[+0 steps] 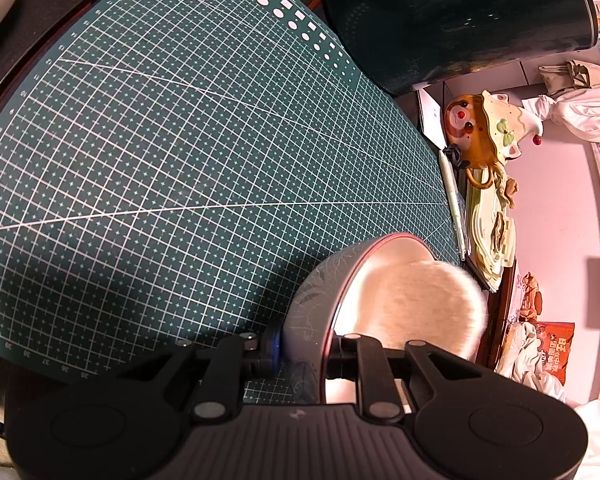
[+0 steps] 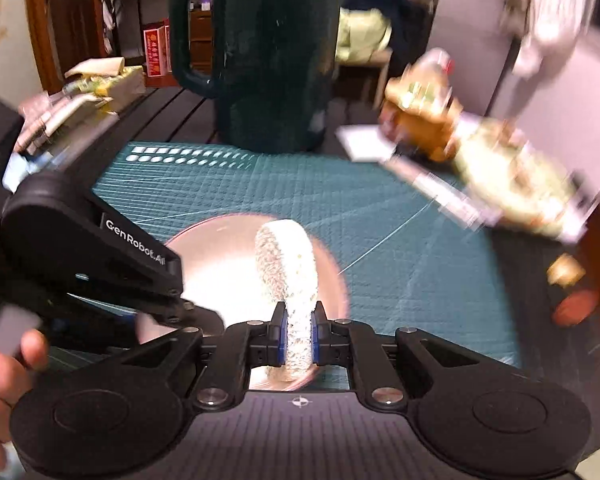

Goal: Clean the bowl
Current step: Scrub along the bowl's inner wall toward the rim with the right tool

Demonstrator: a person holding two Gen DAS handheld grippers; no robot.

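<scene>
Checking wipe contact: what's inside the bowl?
Inside the bowl: a white scrub pad, pinched by the right claw. The bowl floor under the pad is hidden; glare washes out the rest.

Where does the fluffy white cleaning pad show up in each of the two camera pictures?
Left wrist view: the cleaning pad sits lower right, inside the bowl whose rim the left hand-held gripper pinches.
Right wrist view: the pad is centre, clamped in the right hand-held gripper, over the bowl.
Shared landmark: the green cutting mat.
</scene>
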